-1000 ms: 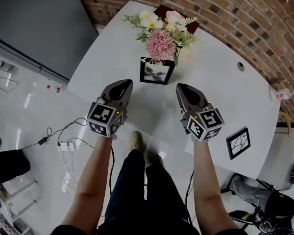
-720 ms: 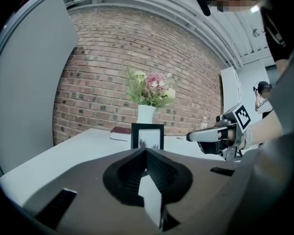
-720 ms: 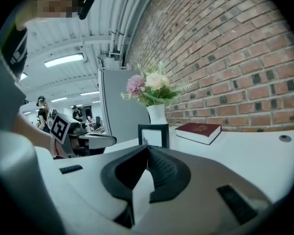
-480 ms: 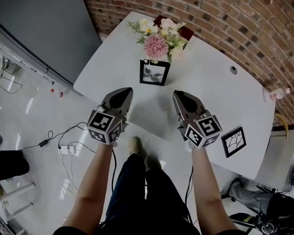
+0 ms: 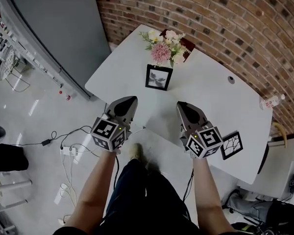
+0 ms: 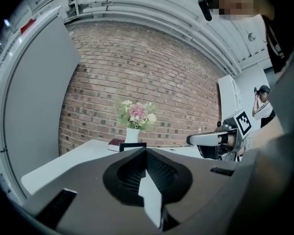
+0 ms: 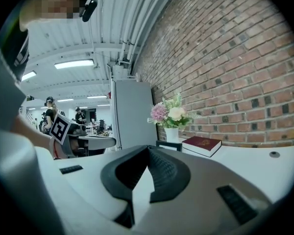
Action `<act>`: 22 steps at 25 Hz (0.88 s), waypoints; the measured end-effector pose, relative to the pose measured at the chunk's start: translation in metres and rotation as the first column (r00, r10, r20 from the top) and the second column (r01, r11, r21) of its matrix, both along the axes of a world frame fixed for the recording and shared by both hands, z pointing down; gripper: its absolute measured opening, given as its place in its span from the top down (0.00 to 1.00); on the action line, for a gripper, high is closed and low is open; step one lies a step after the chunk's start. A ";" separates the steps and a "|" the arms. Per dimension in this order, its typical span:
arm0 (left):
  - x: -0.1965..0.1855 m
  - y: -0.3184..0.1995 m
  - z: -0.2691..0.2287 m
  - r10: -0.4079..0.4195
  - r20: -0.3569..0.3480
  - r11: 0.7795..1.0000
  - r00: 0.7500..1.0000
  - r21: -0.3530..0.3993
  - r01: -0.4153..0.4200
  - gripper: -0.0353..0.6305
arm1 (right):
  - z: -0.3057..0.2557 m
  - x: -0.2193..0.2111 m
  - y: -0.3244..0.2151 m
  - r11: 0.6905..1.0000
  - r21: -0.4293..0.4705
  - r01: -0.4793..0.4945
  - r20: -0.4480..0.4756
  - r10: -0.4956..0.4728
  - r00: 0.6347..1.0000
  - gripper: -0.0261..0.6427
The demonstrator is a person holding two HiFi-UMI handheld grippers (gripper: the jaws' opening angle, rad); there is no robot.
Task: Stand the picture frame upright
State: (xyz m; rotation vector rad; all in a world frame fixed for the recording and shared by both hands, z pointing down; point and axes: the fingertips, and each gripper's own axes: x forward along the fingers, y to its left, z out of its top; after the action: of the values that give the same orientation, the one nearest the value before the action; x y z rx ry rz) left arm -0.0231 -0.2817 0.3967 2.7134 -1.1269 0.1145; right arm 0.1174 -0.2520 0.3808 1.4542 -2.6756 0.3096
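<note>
Since the black picture frame seems to lie flat near the front edge of the desk, lower right of the head view, I take it as the one to raise. The right tongs and left tongs, both clenched on nothing, hover mid-frame. I'd part the right pair, pinch the frame's top edge and tip it up slowly. A second frame stands upright before the flowers, upper centre.
</note>
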 end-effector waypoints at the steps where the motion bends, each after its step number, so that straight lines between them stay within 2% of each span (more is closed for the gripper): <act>1: 0.000 0.006 -0.004 -0.002 -0.004 1.000 1.000 0.002 0.002 0.94 | -0.004 0.000 0.005 1.000 0.003 -0.001 0.002 0.001 1.000 0.96; 22: 0.002 0.085 -0.068 -0.050 -0.061 0.995 0.997 0.080 0.055 0.95 | -0.060 0.001 0.081 0.995 0.097 -0.002 0.028 -0.001 1.000 0.96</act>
State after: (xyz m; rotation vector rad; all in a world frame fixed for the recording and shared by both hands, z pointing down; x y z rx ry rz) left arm -0.0215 -0.1969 0.3290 2.7355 -1.2100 -0.0192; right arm 0.1185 -0.1708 0.3208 1.4870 -2.7484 0.2034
